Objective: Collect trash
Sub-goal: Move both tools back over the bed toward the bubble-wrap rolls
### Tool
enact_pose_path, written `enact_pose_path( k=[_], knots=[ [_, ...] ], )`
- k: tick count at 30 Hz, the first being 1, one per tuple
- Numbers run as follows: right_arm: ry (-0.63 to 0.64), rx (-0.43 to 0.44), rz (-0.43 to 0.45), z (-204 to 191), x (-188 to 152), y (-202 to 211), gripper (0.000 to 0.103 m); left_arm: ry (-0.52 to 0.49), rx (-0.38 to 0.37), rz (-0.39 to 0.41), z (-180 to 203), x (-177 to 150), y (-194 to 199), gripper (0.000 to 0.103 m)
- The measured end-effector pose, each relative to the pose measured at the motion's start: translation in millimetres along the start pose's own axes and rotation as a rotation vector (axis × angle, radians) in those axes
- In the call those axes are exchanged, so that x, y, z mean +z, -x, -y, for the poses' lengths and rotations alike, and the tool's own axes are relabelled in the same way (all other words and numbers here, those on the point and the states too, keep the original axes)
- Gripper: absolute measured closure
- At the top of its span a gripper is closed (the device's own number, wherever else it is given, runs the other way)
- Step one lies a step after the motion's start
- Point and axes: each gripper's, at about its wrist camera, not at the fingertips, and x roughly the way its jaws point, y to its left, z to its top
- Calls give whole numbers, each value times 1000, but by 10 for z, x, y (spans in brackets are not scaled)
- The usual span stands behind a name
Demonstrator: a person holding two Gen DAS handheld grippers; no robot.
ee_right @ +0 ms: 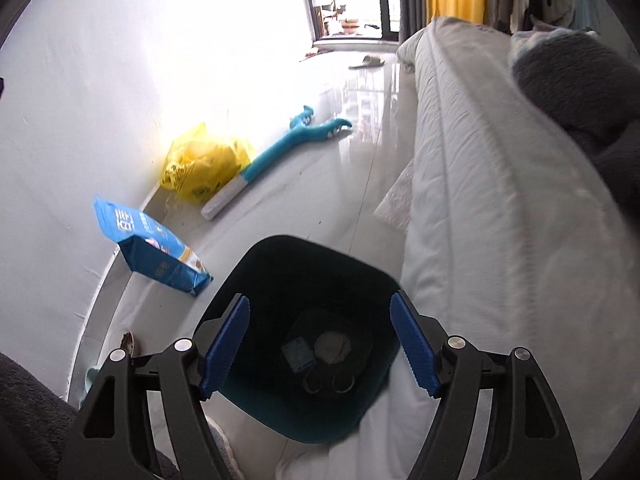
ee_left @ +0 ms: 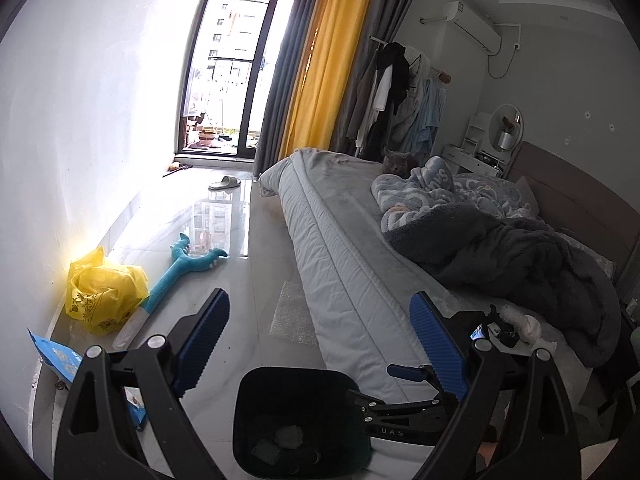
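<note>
trash bin (ee_right: 280, 276) floor dim, contents blurred, right gripper (ee_right: 320, 344) jaws apart

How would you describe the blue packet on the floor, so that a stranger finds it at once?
Start from the long white wall opposite the bed. At its foot, left of the dark bin, the blue packet leans against the wall. Unlike the crumpled yellow bag and the long teal toy farther along, it is flat and printed.
</note>
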Motion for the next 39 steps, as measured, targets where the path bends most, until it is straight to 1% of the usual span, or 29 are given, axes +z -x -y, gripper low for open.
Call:
enact_pose_path(
  k=[7,10,13,16,19,24,26,27,30,34,39],
  knots=[
    [-27,-63,95,431,-30,501,29,-32,-57,-9,419,24,-181,10],
    [-59,-94,127,643,-70,678,24,-50,-75,-17,614,-11,-279,10],
    [-92,-124,156,832,-103,840,23,-63,-93,-30,784,-67,-378,10],
    [-121,-162,180,1005,-152,975,22,-72,-111,-44,945,-111,-487,10],
    [-148,-192,186,1156,-216,1057,21,-83,-127,-56,1099,-145,-585,10],
    [-189,-260,209,1382,-329,1222,20,-94,-151,-71,1267,-206,-678,10],
    [-208,-313,235,1483,-390,1313,16,-93,-163,-76,1342,-239,-712,10],
    [-221,-344,251,1542,-427,1361,16,-94,-166,-78,1361,-249,-715,10],
    [-273,-395,267,1733,-515,1432,14,-103,-172,-89,1454,-301,-760,10],
    [-384,-414,285,2012,-643,1538,13,-111,-178,-99,1574,-357,-838,10],
    [-455,-480,295,2212,-769,1635,13,-114,-190,-106,1681,-403,-917,10]
  ],
)
